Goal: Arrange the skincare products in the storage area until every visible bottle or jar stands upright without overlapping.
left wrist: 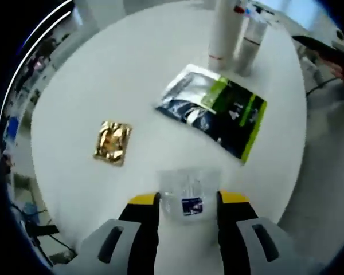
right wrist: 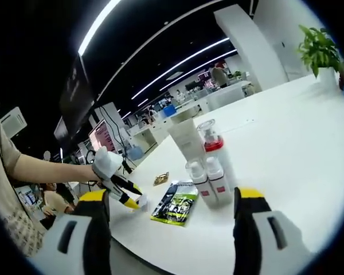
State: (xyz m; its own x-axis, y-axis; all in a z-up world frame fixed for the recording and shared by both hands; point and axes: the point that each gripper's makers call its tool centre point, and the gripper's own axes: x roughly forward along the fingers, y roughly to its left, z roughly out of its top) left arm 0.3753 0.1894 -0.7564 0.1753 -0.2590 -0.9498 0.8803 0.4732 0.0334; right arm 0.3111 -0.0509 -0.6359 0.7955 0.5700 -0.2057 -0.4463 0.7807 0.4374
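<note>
the small clear jar with a blue label sits between the left tongs, near the close edge of the white counter. the yellow-tipped jaws stand on either side of it and look closed on it or very near to that; i cannot tell for sure whether it is clamped or only framed. it looks like light, thin plastic: probably stiff enough to hold, but smooth and likely to slip or twist if pinched near the lid, so the middle of its body is the safer place to take it.

just beyond it lies a flat foil pouch in silver, dark and green, soft and floppy. to the left of that lies a small gold sachet. at the far side stand a tall white tube and a slimmer bottle, upright, just beside each other.

in the right gripper view the right tongs are wide apart with nothing between them, facing a cluster of upright bottles, top-heavy and probably easy to knock.
</note>
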